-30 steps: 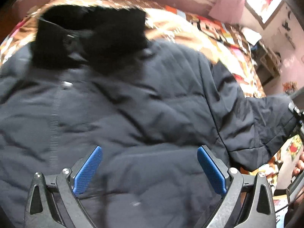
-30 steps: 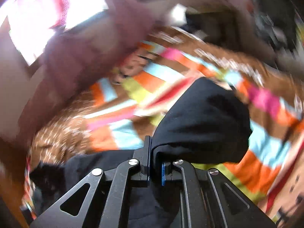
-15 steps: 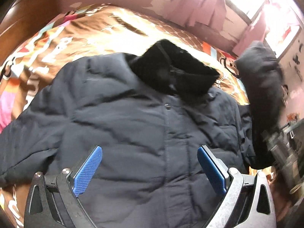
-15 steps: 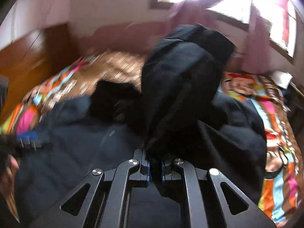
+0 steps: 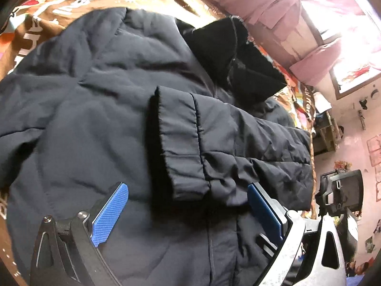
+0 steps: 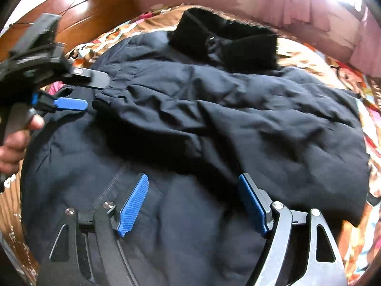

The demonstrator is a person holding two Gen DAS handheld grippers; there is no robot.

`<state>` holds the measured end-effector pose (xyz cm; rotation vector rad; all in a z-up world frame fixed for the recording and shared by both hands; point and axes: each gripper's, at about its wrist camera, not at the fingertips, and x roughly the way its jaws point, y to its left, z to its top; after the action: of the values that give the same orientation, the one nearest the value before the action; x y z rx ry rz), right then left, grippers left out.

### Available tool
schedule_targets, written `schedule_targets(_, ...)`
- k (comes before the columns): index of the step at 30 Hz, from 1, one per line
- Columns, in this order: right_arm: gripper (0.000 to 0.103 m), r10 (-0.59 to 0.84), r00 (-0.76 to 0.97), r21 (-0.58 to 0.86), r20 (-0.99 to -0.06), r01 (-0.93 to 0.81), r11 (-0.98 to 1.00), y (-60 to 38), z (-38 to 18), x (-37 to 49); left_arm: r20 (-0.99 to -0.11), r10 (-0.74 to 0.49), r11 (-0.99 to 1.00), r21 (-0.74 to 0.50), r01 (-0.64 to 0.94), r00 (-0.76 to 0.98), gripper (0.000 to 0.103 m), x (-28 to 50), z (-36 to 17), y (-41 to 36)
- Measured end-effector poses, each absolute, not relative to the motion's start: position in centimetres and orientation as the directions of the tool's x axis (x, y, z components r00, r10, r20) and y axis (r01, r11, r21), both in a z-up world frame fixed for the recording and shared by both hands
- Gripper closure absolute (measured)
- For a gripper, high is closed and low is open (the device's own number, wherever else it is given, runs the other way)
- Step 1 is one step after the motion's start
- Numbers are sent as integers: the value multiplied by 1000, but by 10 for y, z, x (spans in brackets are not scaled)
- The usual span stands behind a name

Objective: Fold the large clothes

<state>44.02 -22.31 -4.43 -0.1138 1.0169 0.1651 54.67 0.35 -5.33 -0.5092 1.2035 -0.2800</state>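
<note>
The right claw [image 6: 193,205] hangs over the coat [image 6: 71,166] with its jaws opening and nothing between the blue pads; the dark cloth lies flat below them. The left claw [image 5: 188,212] is also spread wide and released, gripping nothing, with the cuff [image 5: 176,147] of the folded sleeve [image 6: 226,116] lying just beyond its pads. In the right wrist view the left claw [image 6: 73,93] and the hand [image 6: 14,143] holding it show at the left edge, close beside that cuff.

The coat lies spread front-up on a bright patterned bedspread [image 6: 371,124], its black collar [image 6: 226,38] at the far end. One sleeve is laid across the chest from the right side, its cuff ending near the middle.

The padded sleeve looks springy, so with no grip on it, it may slide or roll back off the chest. The cuff sits crumpled and slightly skewed, and any fold made over it would likely trap a lump. The other sleeve is not clearly in view at the left, so a grab there might catch the coat's body instead. The slick shell may slip from the pads if only a thin pinch is taken.
</note>
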Motion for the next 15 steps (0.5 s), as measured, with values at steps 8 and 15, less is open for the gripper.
schedule_targets(8,30,-44,582,-48,-812,9,999,-281,-10,418,-907,-203,956,-266,-127,369,93,563,-52,-25)
schedule_targets(15,30,-69,639,-42,-766,57,997,-274,5,472,-870,-24,976,-126,-176,493,96,534,-13,-16)
